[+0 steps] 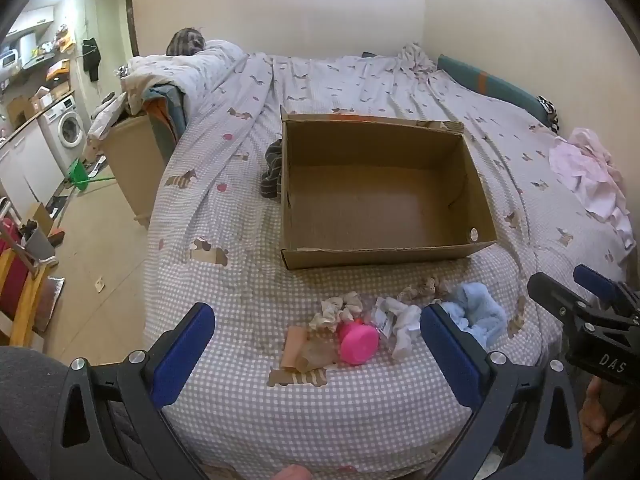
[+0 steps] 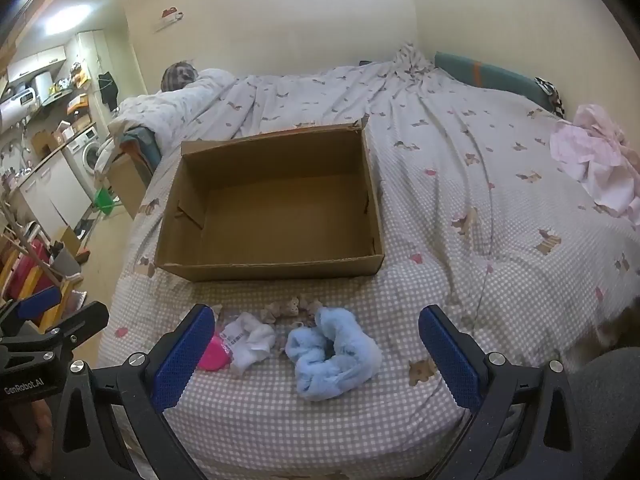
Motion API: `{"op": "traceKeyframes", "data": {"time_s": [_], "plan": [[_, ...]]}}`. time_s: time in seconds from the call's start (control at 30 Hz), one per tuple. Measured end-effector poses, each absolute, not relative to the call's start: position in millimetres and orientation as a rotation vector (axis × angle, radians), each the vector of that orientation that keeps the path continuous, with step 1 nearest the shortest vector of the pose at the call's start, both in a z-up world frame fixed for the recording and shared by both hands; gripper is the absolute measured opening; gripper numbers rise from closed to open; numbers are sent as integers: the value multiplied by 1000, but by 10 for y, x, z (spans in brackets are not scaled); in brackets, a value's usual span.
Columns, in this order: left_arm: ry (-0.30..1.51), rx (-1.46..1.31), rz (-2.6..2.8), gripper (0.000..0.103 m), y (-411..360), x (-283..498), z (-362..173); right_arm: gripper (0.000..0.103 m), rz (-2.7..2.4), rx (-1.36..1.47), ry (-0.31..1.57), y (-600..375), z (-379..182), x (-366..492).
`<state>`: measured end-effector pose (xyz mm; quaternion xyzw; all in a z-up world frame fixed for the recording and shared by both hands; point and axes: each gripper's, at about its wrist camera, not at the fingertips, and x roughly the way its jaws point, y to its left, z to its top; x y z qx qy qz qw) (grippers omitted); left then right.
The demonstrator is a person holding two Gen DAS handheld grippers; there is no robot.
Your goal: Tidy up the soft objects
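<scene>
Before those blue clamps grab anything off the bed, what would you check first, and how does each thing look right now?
1. Cardboard box open and empty: ok.
2. Left gripper open, nothing between its pads: ok.
3. Right gripper open, nothing held: ok.
4. Blue fluffy scrunchie lies free in front of the right gripper: ok.
5. White sock and pink round thing lie touching in the pile, so a clean single grab: cannot tell.
6. Whether the pink thing is soft: cannot tell.

walls point(image 1: 280, 0): cream | floor point(image 1: 104, 240): beige | bed point(image 2: 460, 208): checked cover | washing machine point(image 1: 68, 128): left
</scene>
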<state>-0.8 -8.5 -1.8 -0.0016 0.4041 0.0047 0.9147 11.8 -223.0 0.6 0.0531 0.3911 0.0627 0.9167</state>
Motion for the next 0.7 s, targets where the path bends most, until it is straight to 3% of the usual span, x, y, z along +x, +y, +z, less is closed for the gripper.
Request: {"op": "traceKeyframes", "data": {"time_s": [0.7], "plan": [[837, -47, 8, 103, -14, 0, -2, 103, 126, 104, 803, -2236, 26, 111]]}}
